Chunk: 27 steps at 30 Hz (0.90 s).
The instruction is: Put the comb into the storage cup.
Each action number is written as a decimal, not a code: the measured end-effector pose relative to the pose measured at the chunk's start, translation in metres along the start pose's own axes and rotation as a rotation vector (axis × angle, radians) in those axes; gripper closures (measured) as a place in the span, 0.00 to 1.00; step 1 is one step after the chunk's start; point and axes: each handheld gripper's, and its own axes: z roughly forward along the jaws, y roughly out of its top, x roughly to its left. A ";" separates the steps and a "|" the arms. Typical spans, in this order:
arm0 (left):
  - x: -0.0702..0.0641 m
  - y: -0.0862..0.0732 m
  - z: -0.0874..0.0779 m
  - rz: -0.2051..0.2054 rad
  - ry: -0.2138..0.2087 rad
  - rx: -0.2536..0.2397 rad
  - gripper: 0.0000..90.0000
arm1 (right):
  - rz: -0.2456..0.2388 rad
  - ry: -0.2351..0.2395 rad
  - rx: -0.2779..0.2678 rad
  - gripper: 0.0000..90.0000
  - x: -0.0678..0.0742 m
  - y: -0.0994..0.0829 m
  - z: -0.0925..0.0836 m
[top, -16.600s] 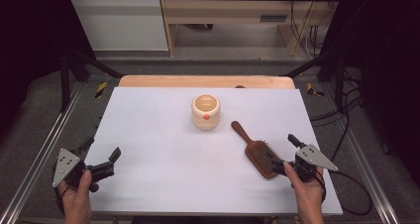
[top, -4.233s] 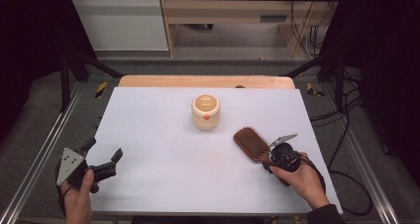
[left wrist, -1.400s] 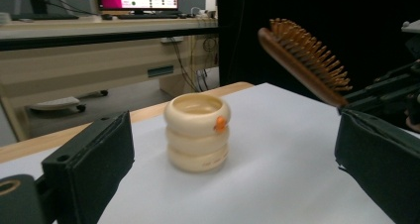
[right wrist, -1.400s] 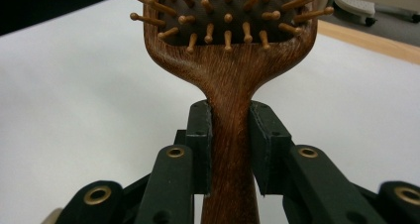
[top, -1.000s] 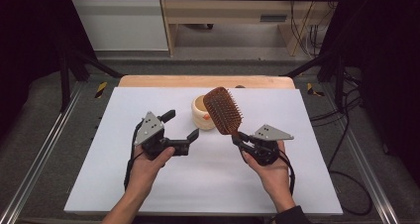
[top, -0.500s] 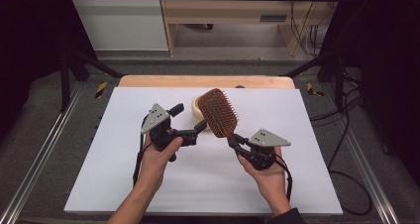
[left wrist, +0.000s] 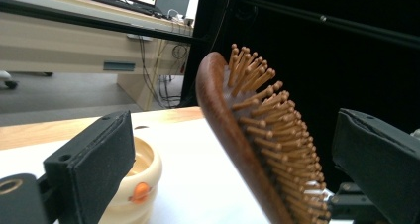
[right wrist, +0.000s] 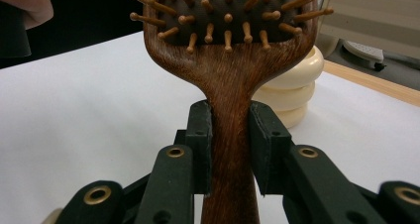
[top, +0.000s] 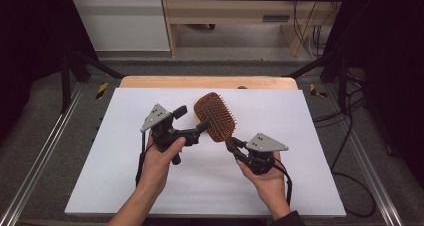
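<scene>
a: high view first. where is the hairbrush (top: 215,117) seen?

b: it is seen held up over the middle of the white table (top: 300,176), with its bristle head tipped toward 11 o'clock. its handle is clamped by the right gripper (top: 235,147), which is found at 5 o'clock from the head.

a: is that grip seen up close?

b: yes. in the right gripper view the brown handle of the hairbrush (right wrist: 230,149) is squeezed between the two black pads (right wrist: 200,149) of the right gripper (right wrist: 230,154). both pads are pressed flat on the wood.

a: and the left gripper (top: 192,122)?

b: it is spread wide. in the high view it is placed at 9 o'clock from the brush head, and one jaw tip is seen close by the brush edge. in the left gripper view the brush head (left wrist: 257,144) is seen between the two open pads (left wrist: 94,164), with gaps on both sides. whether it is touched by a pad cannot be told.

a: what else is seen on the table?

b: a small cream pot (left wrist: 141,184) with an orange dot is seen in the left gripper view, at 7 o'clock from the brush head. the same cream pot (right wrist: 294,92) is seen behind the brush in the right gripper view. a wooden board (top: 150,81) is laid along the far edge of the table.
</scene>
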 end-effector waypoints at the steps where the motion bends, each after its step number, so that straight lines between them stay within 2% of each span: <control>1: 0.000 0.000 0.001 -0.011 -0.005 0.002 0.03 | -0.002 0.000 0.001 0.81 0.001 0.000 0.001; 5: 0.002 -0.003 0.005 -0.026 0.010 0.005 0.03 | -0.005 0.004 0.006 0.81 0.002 -0.001 0.003; 12: 0.001 -0.005 0.010 -0.056 -0.004 0.006 0.03 | -0.007 0.006 0.004 0.81 0.003 -0.001 0.003; 17: 0.000 -0.007 0.014 -0.100 -0.014 0.004 0.03 | -0.005 0.009 0.000 0.81 0.004 -0.001 0.003; 21: 0.000 -0.008 0.017 -0.114 -0.014 0.012 0.04 | -0.010 0.009 0.004 0.81 0.005 -0.001 0.004; 23: 0.001 -0.009 0.019 -0.142 -0.023 0.011 0.04 | -0.012 0.011 0.005 0.81 0.005 -0.001 0.005; 27: 0.002 -0.010 0.021 -0.163 -0.017 0.014 0.04 | -0.020 0.014 0.011 0.81 0.008 -0.002 0.007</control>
